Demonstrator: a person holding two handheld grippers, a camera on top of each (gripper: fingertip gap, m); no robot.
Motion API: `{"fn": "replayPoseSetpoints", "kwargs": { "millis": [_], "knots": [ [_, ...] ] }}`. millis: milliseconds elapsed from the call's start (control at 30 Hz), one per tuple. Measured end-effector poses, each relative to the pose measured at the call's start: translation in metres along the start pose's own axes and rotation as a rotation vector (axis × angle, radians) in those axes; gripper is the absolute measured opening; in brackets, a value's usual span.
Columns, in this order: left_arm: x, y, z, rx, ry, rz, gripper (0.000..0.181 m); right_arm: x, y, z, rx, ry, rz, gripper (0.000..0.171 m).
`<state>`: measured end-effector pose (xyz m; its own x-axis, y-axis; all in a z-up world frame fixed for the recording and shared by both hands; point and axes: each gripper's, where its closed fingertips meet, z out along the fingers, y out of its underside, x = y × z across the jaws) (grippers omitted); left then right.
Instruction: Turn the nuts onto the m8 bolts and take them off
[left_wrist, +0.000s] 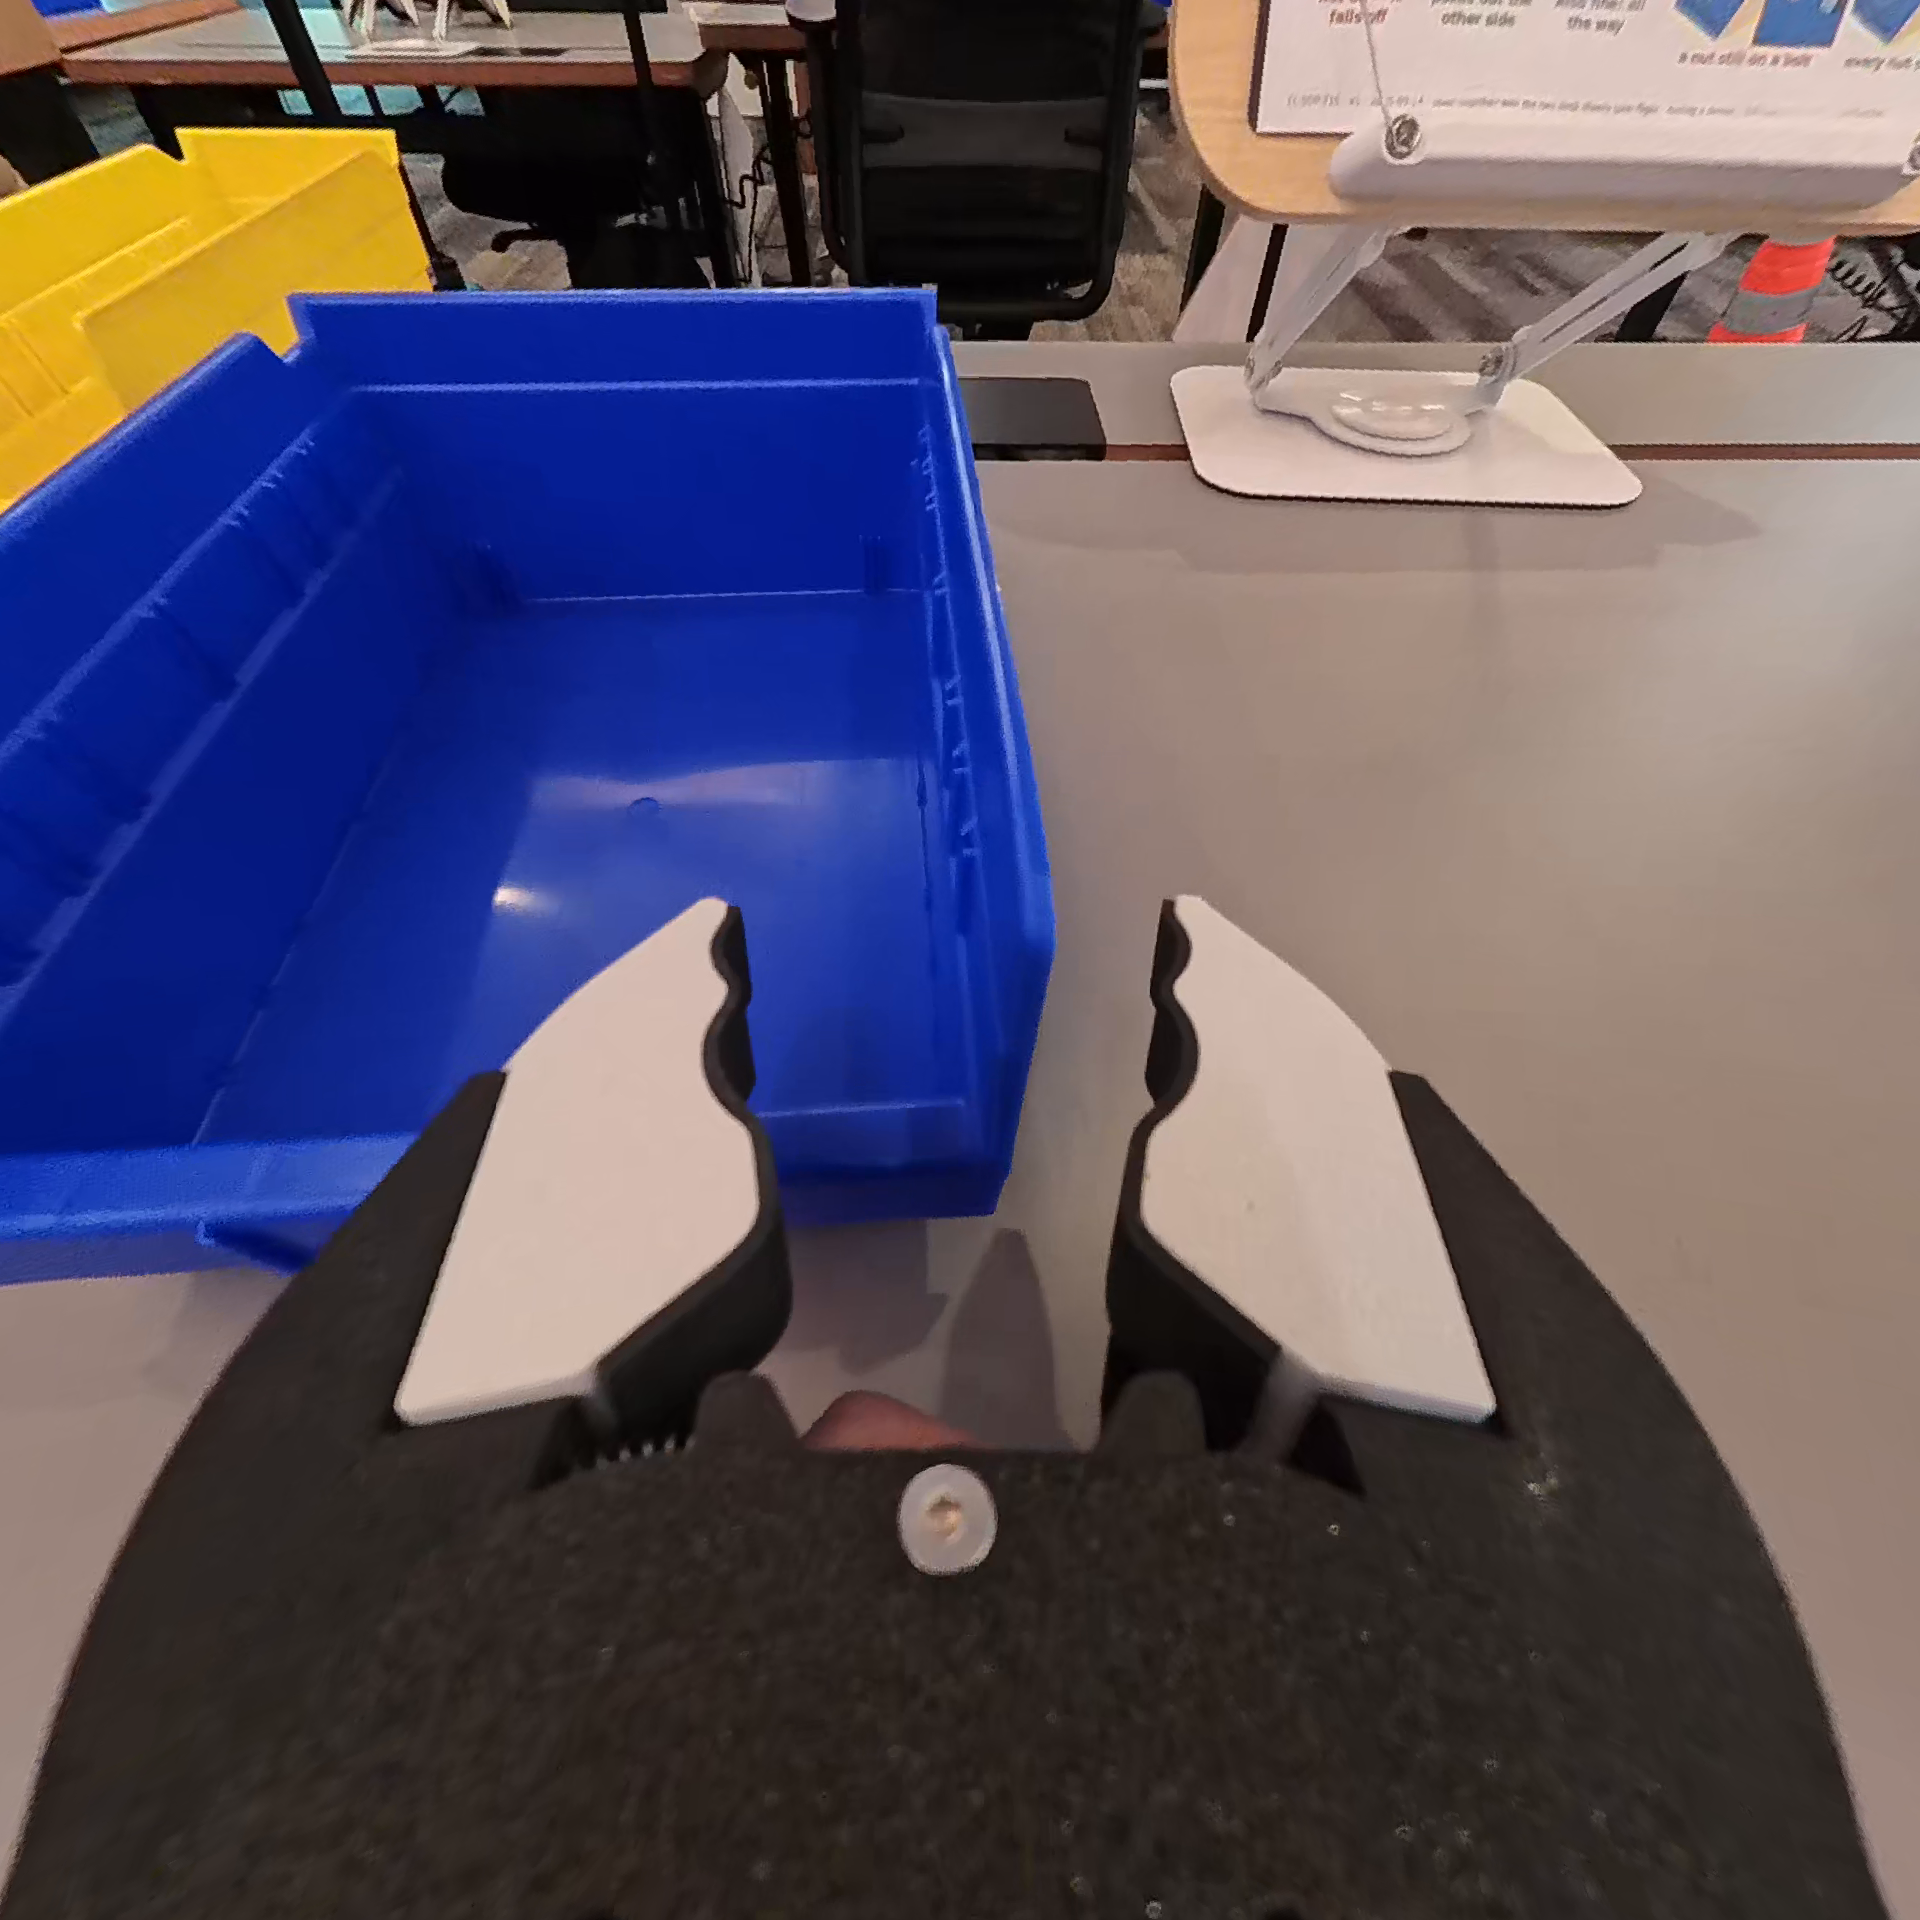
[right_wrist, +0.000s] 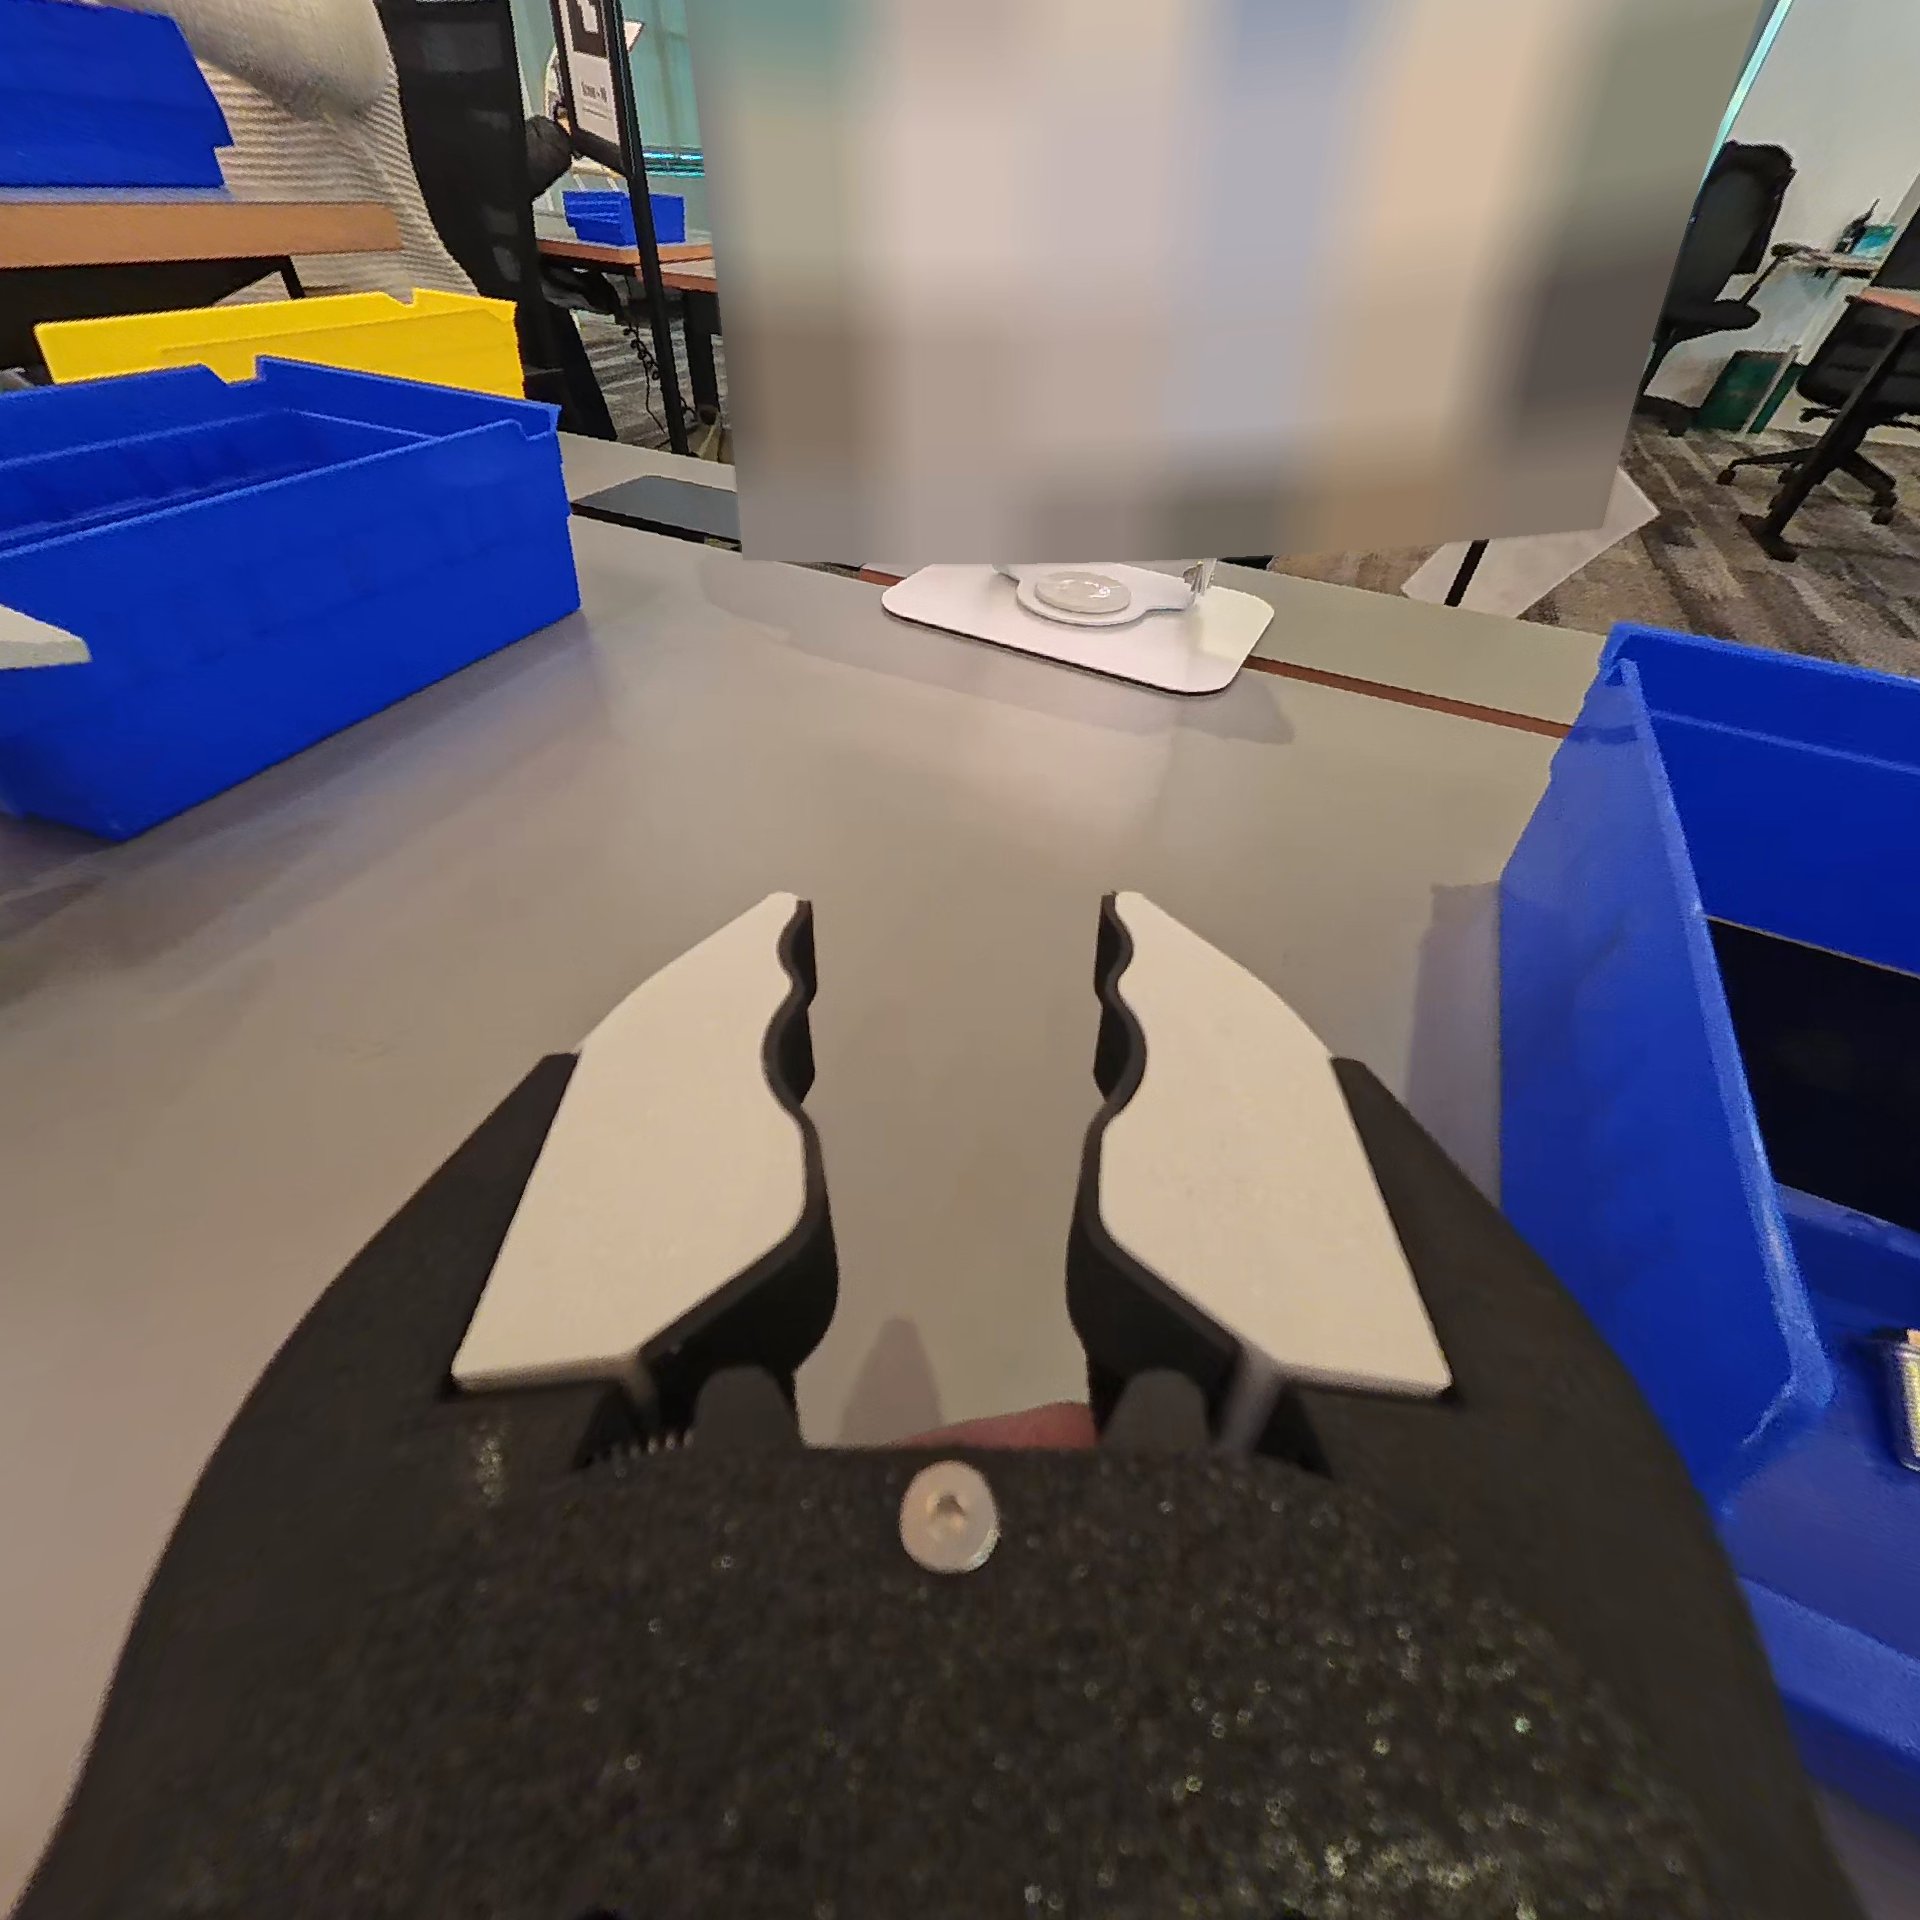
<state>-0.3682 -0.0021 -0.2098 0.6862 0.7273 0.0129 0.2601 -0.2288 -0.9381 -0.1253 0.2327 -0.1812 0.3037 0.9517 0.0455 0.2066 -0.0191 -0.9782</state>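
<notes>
Grey bench (right_wrist: 727, 831) carries blue bins; we see left tongs (left_wrist: 951, 914) spread wide, empty, over the left bin's (left_wrist: 623, 727) near-right corner; right tongs (right_wrist: 956, 909) parted, empty, mid-bench; nuts and bolts not visible.

Both bins nearest are blue: blue bin (left_wrist: 582, 727), right-hand blue bin (right_wrist: 1621, 1091). The yellow bin (left_wrist: 156, 270) stands behind. The surface (left_wrist: 1455, 831) is grey; gripper fingers (right_wrist: 675, 1143) are pale grey, edged black.

The room is bright. Light from above makes a shiny spot inside the blue bin (left_wrist: 623, 831) and on the grey table (right_wrist: 935, 779). Shadows are soft. Edges look bent, and far things are blurry.
</notes>
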Motion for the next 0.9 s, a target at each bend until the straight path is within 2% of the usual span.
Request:
{"fn": "replayPoseSetpoints", "kwargs": {
  "millis": [900],
  "knots": [
    [-0.0011,0.0032,0.0073,-0.027,-0.003,0.0,0.064,0.0032,0.0031,0.0007,-0.013,0.004,-0.001,0.05]
  ]
}}
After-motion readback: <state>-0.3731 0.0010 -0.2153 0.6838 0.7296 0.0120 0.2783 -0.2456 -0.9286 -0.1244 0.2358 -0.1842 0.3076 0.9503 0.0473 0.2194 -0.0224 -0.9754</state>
